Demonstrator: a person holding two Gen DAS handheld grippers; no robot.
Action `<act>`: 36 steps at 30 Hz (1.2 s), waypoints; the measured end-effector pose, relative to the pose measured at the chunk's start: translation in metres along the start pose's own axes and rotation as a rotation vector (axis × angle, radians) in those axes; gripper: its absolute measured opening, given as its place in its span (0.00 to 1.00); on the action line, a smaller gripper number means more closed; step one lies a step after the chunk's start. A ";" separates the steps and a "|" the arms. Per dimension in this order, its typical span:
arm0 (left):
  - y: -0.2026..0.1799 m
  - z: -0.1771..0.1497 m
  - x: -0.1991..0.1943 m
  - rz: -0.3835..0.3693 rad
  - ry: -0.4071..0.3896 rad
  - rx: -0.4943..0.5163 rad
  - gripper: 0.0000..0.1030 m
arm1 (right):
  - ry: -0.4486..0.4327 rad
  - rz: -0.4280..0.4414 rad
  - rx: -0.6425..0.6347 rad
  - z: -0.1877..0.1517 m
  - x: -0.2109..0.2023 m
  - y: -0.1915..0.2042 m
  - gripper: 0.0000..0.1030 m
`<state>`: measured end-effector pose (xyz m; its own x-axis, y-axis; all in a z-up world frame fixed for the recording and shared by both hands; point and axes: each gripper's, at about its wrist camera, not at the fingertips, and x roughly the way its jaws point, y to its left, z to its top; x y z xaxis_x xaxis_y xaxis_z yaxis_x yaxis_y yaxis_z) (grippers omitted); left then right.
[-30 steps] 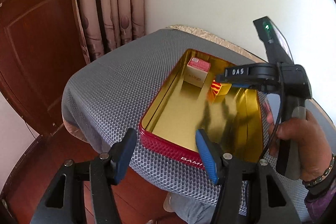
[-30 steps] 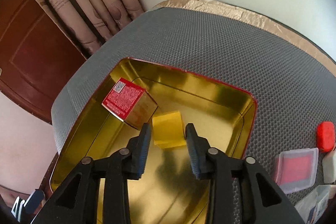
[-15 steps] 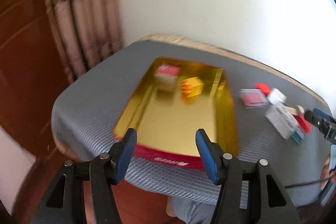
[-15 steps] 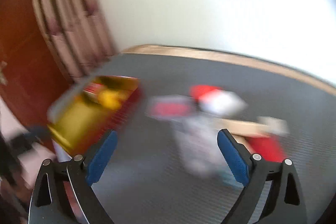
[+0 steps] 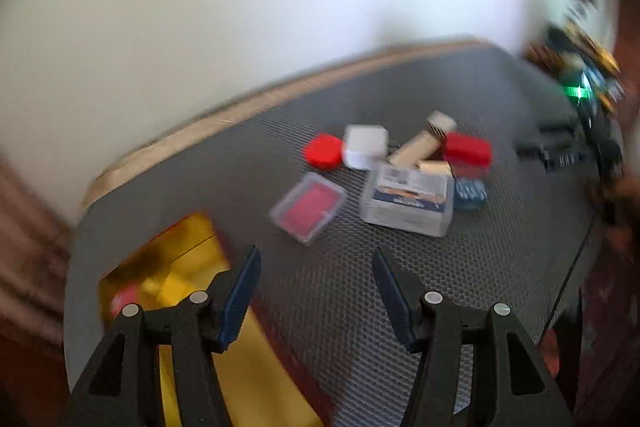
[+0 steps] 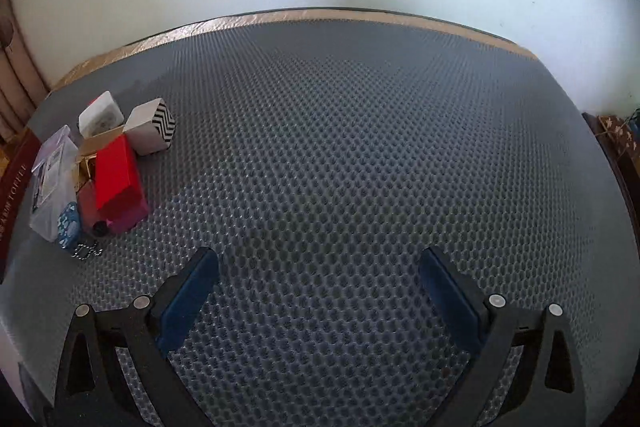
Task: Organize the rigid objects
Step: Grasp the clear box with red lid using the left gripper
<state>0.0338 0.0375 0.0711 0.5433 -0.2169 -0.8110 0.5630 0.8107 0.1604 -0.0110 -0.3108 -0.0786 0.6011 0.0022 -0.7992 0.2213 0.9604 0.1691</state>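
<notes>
Our left tongs (image 5: 316, 291) hang spread and empty over the counter (image 5: 400, 267), near the gold tin (image 5: 192, 239). Our right tongs (image 6: 318, 293) are opening with nothing between them, the pile of small boxes (image 6: 116, 167) well to their left.

The whole left wrist view is smeared by motion. The gold tin (image 5: 188, 247) is cut off by the lower edge and partly covered by the left gripper's fingers (image 5: 240, 291); the red and yellow things inside it are shapeless blurs. Print on the clear plastic box (image 5: 408, 199) cannot be read. At the right edge the right gripper (image 5: 560, 151) is a dark streak with a green light, its fingers indistinguishable. In the right wrist view the pile (image 6: 100, 167) sits at the left edge; the tin's red wall (image 6: 12, 195) is cropped, its lettering only partly legible.
</notes>
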 end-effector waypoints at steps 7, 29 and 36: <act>0.010 0.035 0.064 -0.133 0.151 0.149 0.58 | -0.015 0.078 0.046 -0.003 -0.007 -0.015 1.00; 0.037 0.049 0.162 -0.225 0.335 0.188 0.60 | -0.013 0.073 0.004 -0.005 -0.005 0.005 1.00; 0.060 0.048 0.176 -0.221 0.316 0.028 0.47 | -0.019 0.070 0.002 -0.009 -0.009 0.008 1.00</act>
<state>0.1934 0.0220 -0.0346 0.1904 -0.2032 -0.9604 0.6645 0.7468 -0.0262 -0.0219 -0.3005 -0.0752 0.6295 0.0641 -0.7743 0.1798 0.9575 0.2254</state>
